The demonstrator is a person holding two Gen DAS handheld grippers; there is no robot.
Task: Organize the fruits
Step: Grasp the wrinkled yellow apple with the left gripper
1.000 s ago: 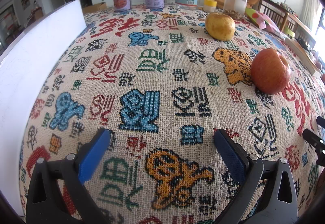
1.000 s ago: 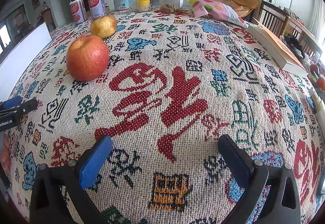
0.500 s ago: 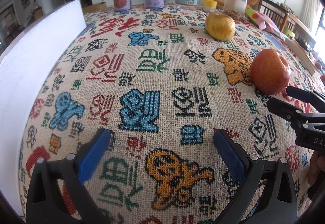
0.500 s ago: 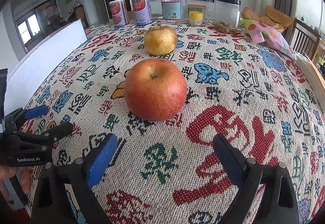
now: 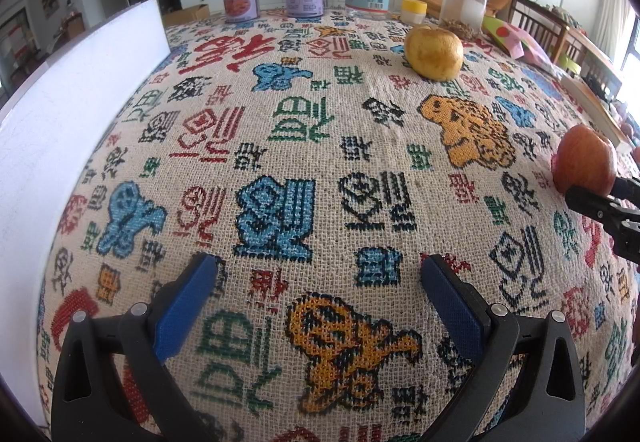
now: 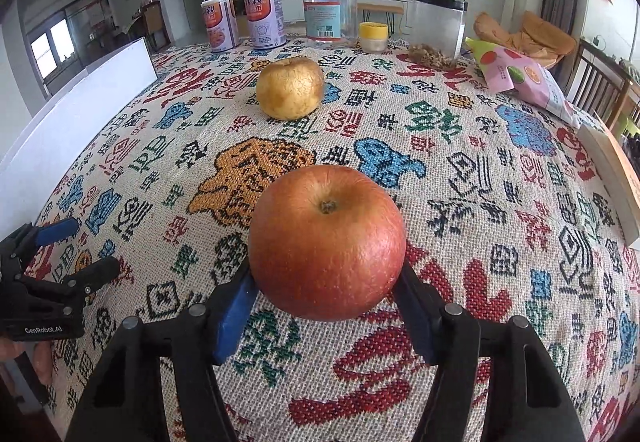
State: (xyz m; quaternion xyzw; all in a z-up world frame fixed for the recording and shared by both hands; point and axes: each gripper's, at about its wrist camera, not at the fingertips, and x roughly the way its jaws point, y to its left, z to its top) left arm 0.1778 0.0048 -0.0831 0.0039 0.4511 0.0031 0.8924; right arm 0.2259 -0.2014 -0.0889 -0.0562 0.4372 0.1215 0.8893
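While closing, right hand-held gripper (image 6: 326, 294) apparently touching red apple (image 6: 326, 242).

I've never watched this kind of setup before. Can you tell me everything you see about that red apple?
The red apple is round, red-orange with faint yellowish streaks and matte skin. It sits upright on the patterned tablecloth, its stem pit on top. The right gripper has just been closing around it, and its fingers now meet both lower sides. The yellow pear stands apart, behind it.

Table under a woven patterned cloth (image 6: 460, 169). On it: red apple (image 6: 326, 242), yellow pear (image 6: 290, 87) behind it. Far edge: two cans (image 6: 244, 21), clear jar (image 6: 330, 15), snack bag (image 6: 520, 77).
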